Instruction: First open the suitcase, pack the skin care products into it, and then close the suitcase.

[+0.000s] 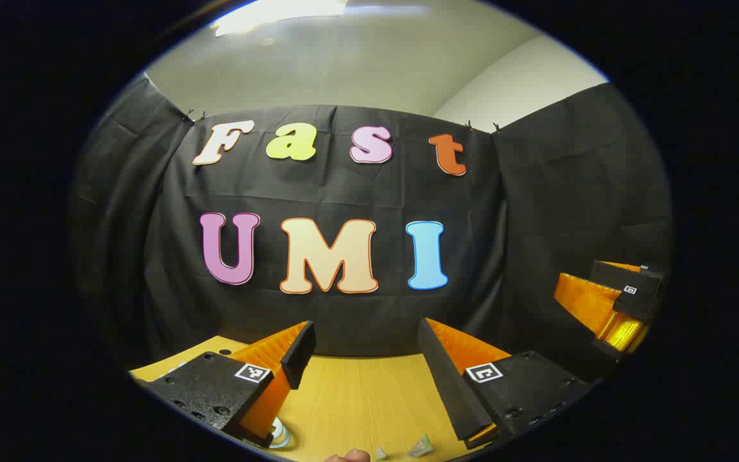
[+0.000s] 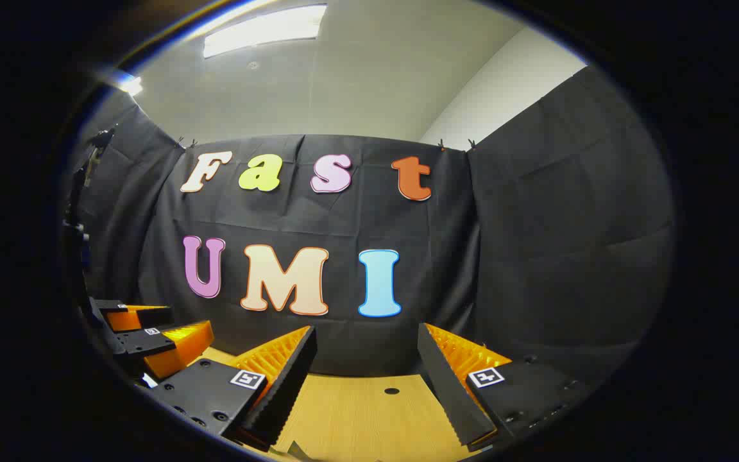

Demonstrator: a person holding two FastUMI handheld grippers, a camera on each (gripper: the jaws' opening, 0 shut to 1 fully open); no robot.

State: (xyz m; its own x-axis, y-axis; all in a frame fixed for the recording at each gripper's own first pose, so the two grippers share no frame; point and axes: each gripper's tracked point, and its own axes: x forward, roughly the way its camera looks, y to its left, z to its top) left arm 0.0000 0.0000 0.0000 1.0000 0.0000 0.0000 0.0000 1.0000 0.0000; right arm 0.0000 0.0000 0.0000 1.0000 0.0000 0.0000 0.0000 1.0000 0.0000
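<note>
The left gripper (image 1: 366, 359) and the right gripper (image 2: 364, 366) are both hovering with fingers spread apart, gripping nothing, the wooden desk (image 1: 356, 398) lying just below them.

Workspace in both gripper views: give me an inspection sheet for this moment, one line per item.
Surface: a light wooden table, bare in its middle, with a small dark hole near its far edge.
Job's things: no suitcase seen; a round metallic item and small crumpled packets lie at the near edge, too cut off to identify.
Clutter: nothing seen.
Grippers: the left hand-held gripper is open over the table, holding nothing; the right hand-held gripper is likewise open and empty. Each appears at the edge of the other's view.
Cables: nothing seen.
Surroundings: black cloth wall, pale ceiling with a light panel.
</note>
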